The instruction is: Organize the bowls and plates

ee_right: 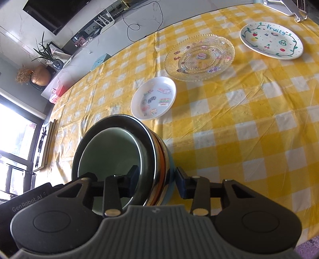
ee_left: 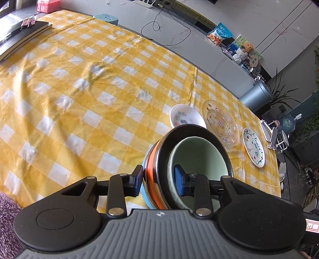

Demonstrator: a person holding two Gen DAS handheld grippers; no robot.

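A stack of nested bowls [ee_left: 157, 171] stands on the yellow checked tablecloth: a pale green bowl [ee_left: 199, 157] inside a dark-rimmed steel bowl with an orange band, over a light blue one. My left gripper [ee_left: 159, 181] is shut on the stack's left rim, one finger inside, one outside. My right gripper [ee_right: 157, 179] is shut on the same stack [ee_right: 159, 159] at its right rim. Beyond lie a small white sticker plate [ee_right: 153, 97], a clear glass plate [ee_right: 199, 57] and a white "Fruity" plate [ee_right: 271, 40].
Dark notebooks [ee_left: 22, 33] lie at the table's far left corner. A white stand [ee_right: 283, 8] sits past the "Fruity" plate near the table edge. A grey counter with a cable [ee_left: 165, 25] runs behind the table.
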